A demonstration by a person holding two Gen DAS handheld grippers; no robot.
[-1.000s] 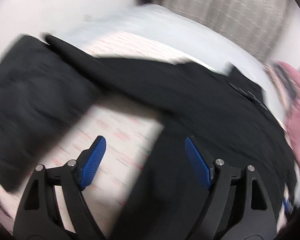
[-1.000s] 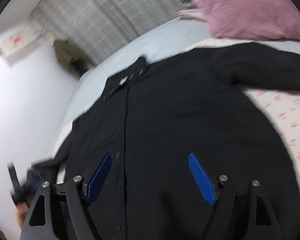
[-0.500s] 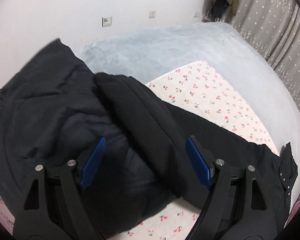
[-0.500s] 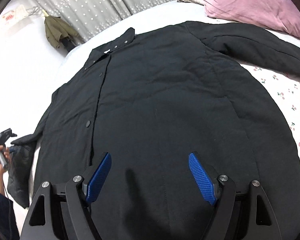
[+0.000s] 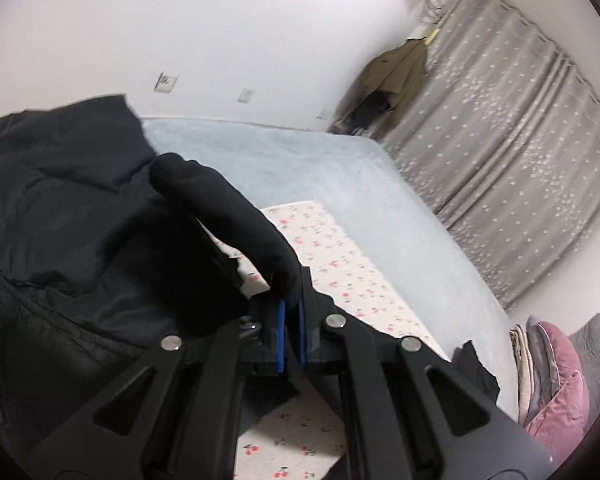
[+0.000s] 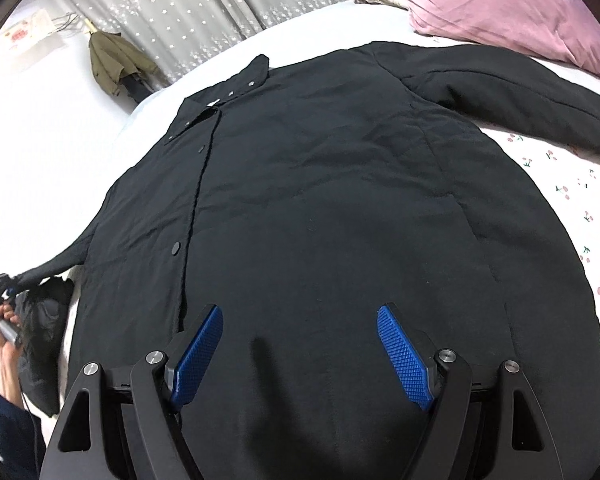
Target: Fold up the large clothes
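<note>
**One black coat spread on a bed, one sleeve pinched by the left gripper**

One bed (image 6: 572,184), covered by a cherry-print sheet, carries a black coat (image 6: 320,208) that lies flat, front up, its snap placket closed and its collar (image 6: 224,92) pointing toward 11 o'clock in the right wrist view. Pink pillows (image 6: 500,4) sit at 1 o'clock; a grey curtain (image 6: 204,4) hangs at 12 o'clock, with an olive jacket (image 6: 114,60) beside it. The coat's right-hand sleeve extends toward 3 o'clock. The other sleeve (image 5: 236,216) rises off the sheet, its end clamped between the closed blue pads of the left gripper (image 5: 291,332). The right gripper (image 6: 300,352) hovers over the coat's lower front, its jaws wide apart and holding nothing.
</note>
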